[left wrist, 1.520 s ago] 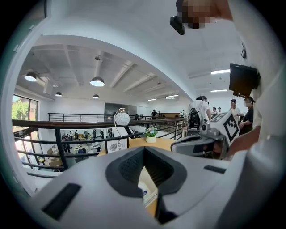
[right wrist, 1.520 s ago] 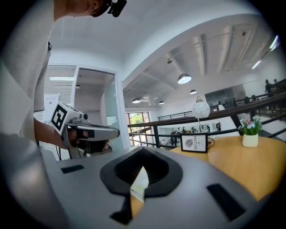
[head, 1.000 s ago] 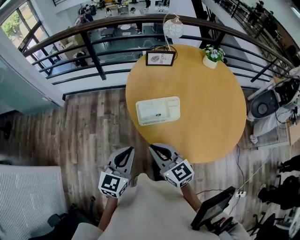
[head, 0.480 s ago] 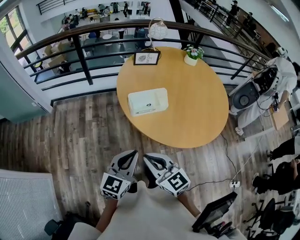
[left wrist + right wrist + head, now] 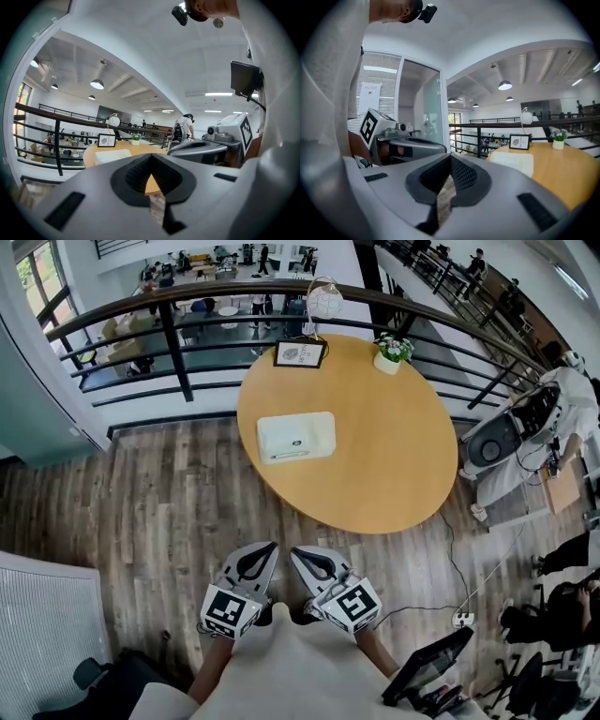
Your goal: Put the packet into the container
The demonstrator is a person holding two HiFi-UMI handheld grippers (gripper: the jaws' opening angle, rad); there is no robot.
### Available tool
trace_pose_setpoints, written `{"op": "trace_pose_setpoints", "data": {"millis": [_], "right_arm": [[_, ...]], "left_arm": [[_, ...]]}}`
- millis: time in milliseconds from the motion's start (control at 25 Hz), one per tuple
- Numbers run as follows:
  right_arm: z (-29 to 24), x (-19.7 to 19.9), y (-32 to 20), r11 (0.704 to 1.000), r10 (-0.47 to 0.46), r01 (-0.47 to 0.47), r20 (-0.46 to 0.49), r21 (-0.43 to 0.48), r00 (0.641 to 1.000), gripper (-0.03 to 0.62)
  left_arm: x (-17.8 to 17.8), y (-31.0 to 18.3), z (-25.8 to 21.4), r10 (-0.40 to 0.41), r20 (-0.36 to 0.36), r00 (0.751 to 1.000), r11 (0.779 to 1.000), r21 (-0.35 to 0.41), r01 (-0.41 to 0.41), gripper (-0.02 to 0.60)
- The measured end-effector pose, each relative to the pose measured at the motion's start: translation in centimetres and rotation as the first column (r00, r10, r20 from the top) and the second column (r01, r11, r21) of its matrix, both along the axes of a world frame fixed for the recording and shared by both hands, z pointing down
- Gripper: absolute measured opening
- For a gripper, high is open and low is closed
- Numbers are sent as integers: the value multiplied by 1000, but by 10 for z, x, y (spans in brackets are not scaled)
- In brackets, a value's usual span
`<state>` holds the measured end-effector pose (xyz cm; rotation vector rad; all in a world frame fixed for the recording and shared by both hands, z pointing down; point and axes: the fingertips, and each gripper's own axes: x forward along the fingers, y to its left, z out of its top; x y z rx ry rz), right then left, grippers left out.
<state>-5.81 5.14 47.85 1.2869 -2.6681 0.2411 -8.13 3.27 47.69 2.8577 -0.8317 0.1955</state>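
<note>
Both tools hang low in front of the person's body over the wooden floor (image 5: 141, 512), well apart from the round tabletop (image 5: 384, 465). Seen along its own jaws, the left tool (image 5: 151, 155) has them brought together with nothing between them; only a sliver of tabletop and floor shows through the diamond-shaped hollow behind the tips. The right tool (image 5: 450, 157) is likewise closed and empty. From the head view the left tool (image 5: 255, 559) and the right tool (image 5: 314, 563) sit just beside each other, tips pointing toward the tabletop.

A white rectangular container (image 5: 296, 436) rests on the tabletop near the edge facing the person. Whether the packet lies in it or on it cannot be told at this size. At the far edge stand a framed card (image 5: 300, 353), a small potted plant (image 5: 391, 351) and a globe lamp (image 5: 324, 301), close against the dark railing (image 5: 178, 343).
</note>
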Motion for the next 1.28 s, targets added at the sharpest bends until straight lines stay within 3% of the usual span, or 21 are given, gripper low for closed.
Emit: {"op": "trace_pose_setpoints", "data": {"millis": [600, 880, 1280], "right_arm": [[2, 73, 41, 997, -61, 58, 57, 42, 997, 5], [-1, 70, 41, 992, -90, 85, 44, 98, 995, 5], [7, 92, 18, 996, -63, 58, 69, 66, 996, 5]], "left_arm": [[74, 54, 6, -87, 49, 995, 996, 5, 87, 5], [72, 57, 7, -105, 62, 993, 994, 20, 104, 5], [92, 34, 9, -100, 70, 992, 995, 31, 98, 5]]}}
